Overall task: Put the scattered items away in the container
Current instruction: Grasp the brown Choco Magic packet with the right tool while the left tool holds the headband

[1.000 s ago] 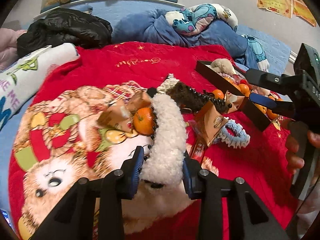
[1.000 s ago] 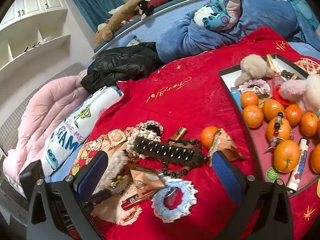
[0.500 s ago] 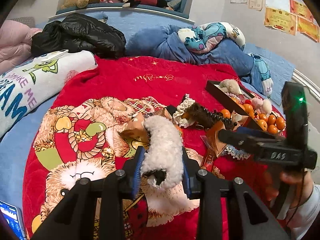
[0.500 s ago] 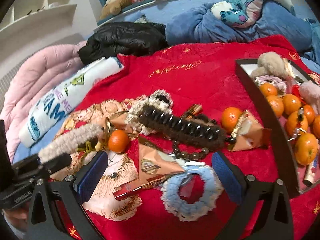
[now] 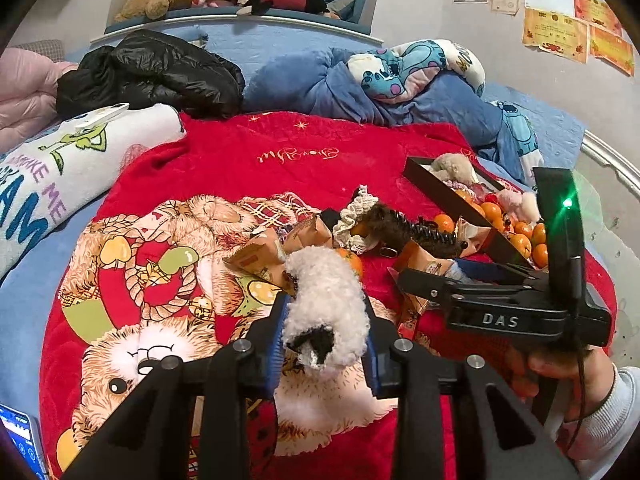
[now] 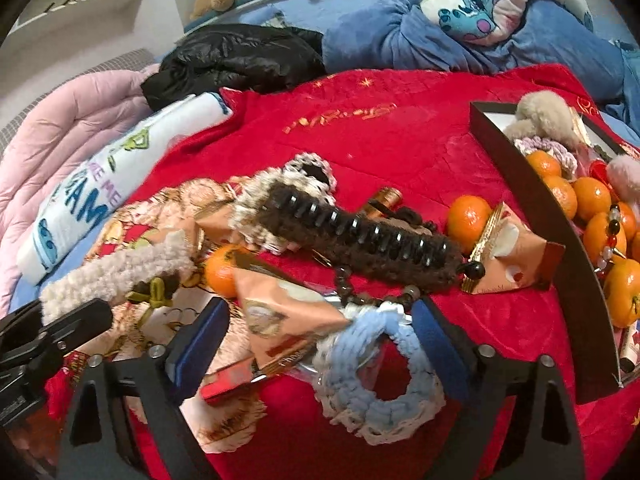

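Left gripper [image 5: 325,340]: clamping a fluffy white hair clip [image 5: 326,304] between its blue pads, holding it up off the red blanket [image 5: 280,152]; the jaws have just been closing a little further on it.
Right gripper [image 6: 320,344]: jaws spread wide but just closing in, straddling a blue crochet scrunchie [image 6: 376,376] and a peach snack packet [image 6: 280,312]; pads not pressing on either one.
Loose pile: sitting just past the right gripper, with a brown claw clip [image 6: 360,236], dark beads and two tangerines [image 6: 468,220] mixed together.
Container: a black tray [image 6: 532,200] lying on the blanket's right side, already carrying tangerines and fuzzy scrunchies.
Background: a black jacket [image 5: 152,72] and blue bedding [image 5: 400,92] lying beyond the blanket.
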Demonstrator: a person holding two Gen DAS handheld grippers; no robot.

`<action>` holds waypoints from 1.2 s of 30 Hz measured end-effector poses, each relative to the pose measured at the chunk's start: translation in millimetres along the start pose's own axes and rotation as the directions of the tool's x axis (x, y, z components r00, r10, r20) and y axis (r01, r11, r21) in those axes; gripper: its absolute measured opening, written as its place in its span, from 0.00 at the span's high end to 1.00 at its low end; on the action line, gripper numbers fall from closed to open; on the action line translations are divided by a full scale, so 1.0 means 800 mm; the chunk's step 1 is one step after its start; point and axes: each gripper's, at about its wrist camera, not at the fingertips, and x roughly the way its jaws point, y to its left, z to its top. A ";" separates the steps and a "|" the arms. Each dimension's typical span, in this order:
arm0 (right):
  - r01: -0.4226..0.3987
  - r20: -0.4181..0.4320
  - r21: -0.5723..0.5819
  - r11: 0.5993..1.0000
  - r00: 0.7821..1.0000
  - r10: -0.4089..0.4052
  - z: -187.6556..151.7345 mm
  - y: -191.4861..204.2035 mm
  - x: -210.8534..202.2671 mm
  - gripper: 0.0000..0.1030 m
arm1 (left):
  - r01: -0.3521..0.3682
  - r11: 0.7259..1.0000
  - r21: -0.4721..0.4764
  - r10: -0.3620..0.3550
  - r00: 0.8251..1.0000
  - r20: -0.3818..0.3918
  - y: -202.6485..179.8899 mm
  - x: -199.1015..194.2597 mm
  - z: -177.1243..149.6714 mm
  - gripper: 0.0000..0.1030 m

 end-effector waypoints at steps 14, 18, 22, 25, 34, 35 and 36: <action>-0.004 0.033 -0.006 1.000 0.999 0.004 0.000 0.003 -0.011 0.41 | 0.006 1.000 0.013 -0.006 1.000 -0.002 -0.002 -0.004 0.000 0.69; -0.018 0.047 -0.049 0.999 0.999 0.021 -0.001 0.013 -0.018 0.51 | 0.022 1.000 -0.006 -0.022 1.000 0.001 0.002 -0.005 0.000 0.69; -0.030 0.036 -0.059 0.998 0.999 0.032 -0.002 0.016 -0.015 0.56 | 0.023 1.000 0.006 -0.023 1.000 0.000 -0.001 -0.007 0.000 0.70; -0.045 -0.012 -0.057 0.997 0.999 0.044 -0.002 0.014 0.000 0.56 | 0.019 1.000 0.006 -0.019 1.000 -0.006 -0.001 -0.004 -0.002 0.70; -0.060 0.002 -0.037 0.998 0.998 0.060 0.000 0.010 0.000 0.60 | 0.009 1.000 -0.001 -0.009 0.999 -0.032 -0.005 0.013 -0.006 0.70; -0.063 0.005 -0.038 0.997 0.998 0.063 0.001 0.010 -0.001 0.60 | 0.009 1.000 -0.002 -0.009 0.999 -0.030 -0.005 0.012 -0.006 0.70; -0.066 0.010 -0.042 0.997 0.998 0.067 0.001 0.011 -0.003 0.60 | 0.009 1.000 -0.002 -0.009 0.999 -0.030 -0.006 0.012 -0.006 0.70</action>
